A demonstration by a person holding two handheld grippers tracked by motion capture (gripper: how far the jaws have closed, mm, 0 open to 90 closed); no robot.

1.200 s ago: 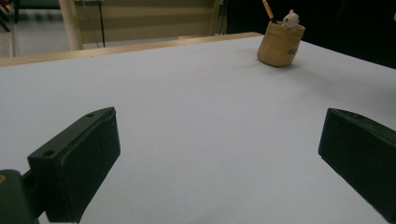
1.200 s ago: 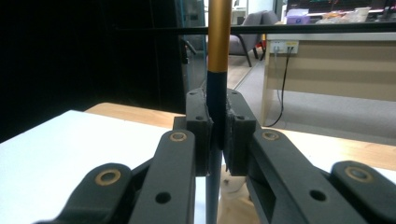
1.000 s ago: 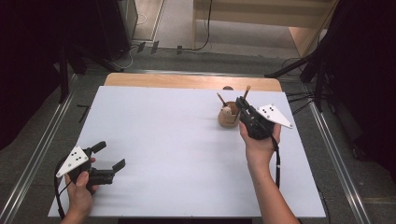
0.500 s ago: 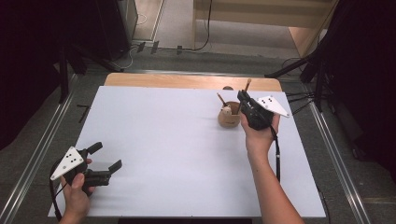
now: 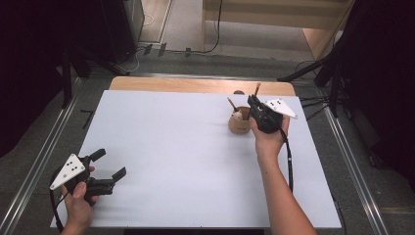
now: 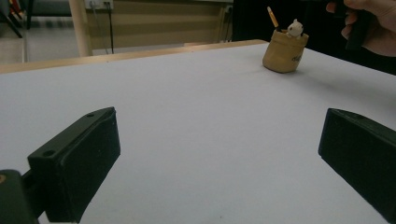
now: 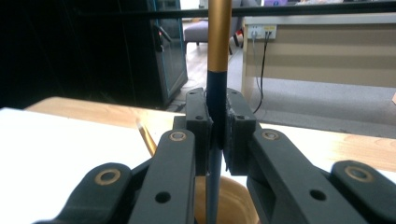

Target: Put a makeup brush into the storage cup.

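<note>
White surface [image 5: 195,161] with a wooden far edge, dark curtains at both sides. Right of centre in the high view: small tan wooden holder [image 5: 239,124] with a pencil and a little white figure inside. Just beside it, right tool [image 5: 253,102] clenched on a slim dark-blue pen with a gold upper barrel [image 7: 218,56], upright above the holder. Lower left of the frame: left tool [image 5: 108,164] released, jaws wide, nothing between.
</note>
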